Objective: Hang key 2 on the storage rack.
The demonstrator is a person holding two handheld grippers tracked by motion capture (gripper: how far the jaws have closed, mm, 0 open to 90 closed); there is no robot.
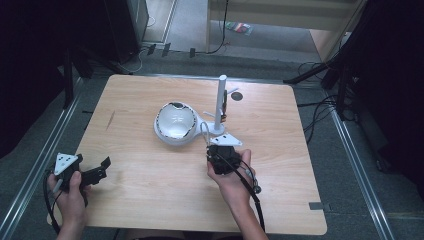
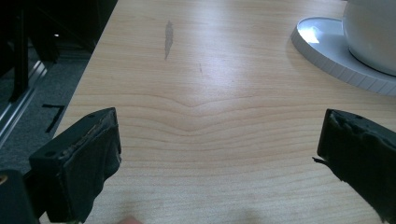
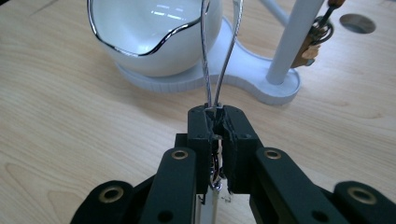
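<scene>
The right hand [image 1: 231, 172] reaches in from the worktop's near edge, forearm slanting toward the middle, its right gripper [image 3: 217, 114] clamped together on a thin wire loop [image 3: 219, 51] (both strands pinched between the pads). The loop's long axis runs away from the jaws toward the white bowl [image 3: 154, 35] on its white stand [image 3: 261, 86], mid-worktop. By the near left corner, the left gripper [image 2: 217, 154] rests low, jaws wide apart over bare wood.
</scene>
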